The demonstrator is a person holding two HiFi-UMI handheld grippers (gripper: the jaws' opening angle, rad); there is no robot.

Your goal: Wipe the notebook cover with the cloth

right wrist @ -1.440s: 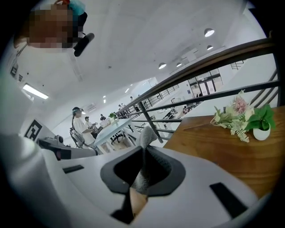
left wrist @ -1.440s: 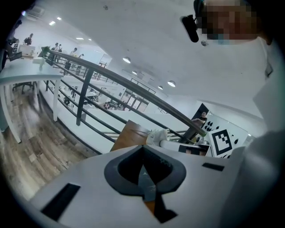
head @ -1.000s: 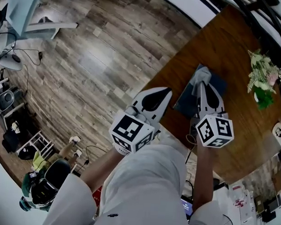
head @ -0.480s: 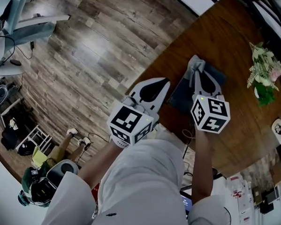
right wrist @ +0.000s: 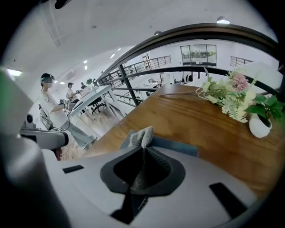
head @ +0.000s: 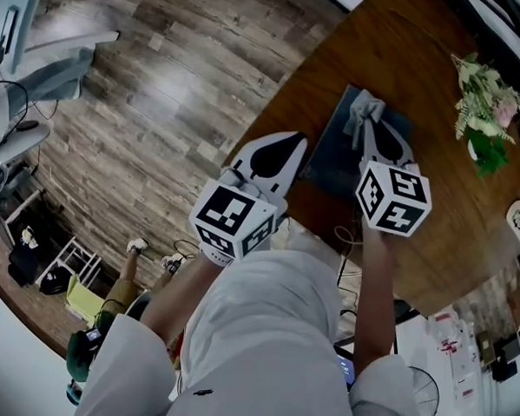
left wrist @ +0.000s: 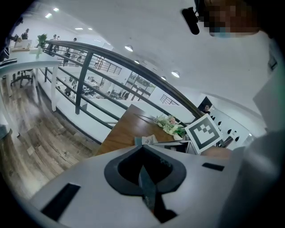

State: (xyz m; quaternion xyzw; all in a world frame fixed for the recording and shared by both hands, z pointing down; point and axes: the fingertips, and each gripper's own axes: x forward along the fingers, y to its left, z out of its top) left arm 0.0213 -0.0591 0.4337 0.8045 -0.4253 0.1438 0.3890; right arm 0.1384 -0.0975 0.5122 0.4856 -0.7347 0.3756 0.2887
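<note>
Your right gripper [head: 370, 123], closed on the cloth [head: 363, 106], sits at the far end of the notebook [head: 330, 163], whose long axis runs from 1 to 7 o'clock, so you likely wipe toward 7 o'clock, while your closed, empty left gripper [head: 289, 142] waits at 9 o'clock.

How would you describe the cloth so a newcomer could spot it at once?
On the brown wooden table lies a dark blue notebook. Over its far end, the right gripper pinches the cloth, the only pale grey, crumpled thing there.
</note>
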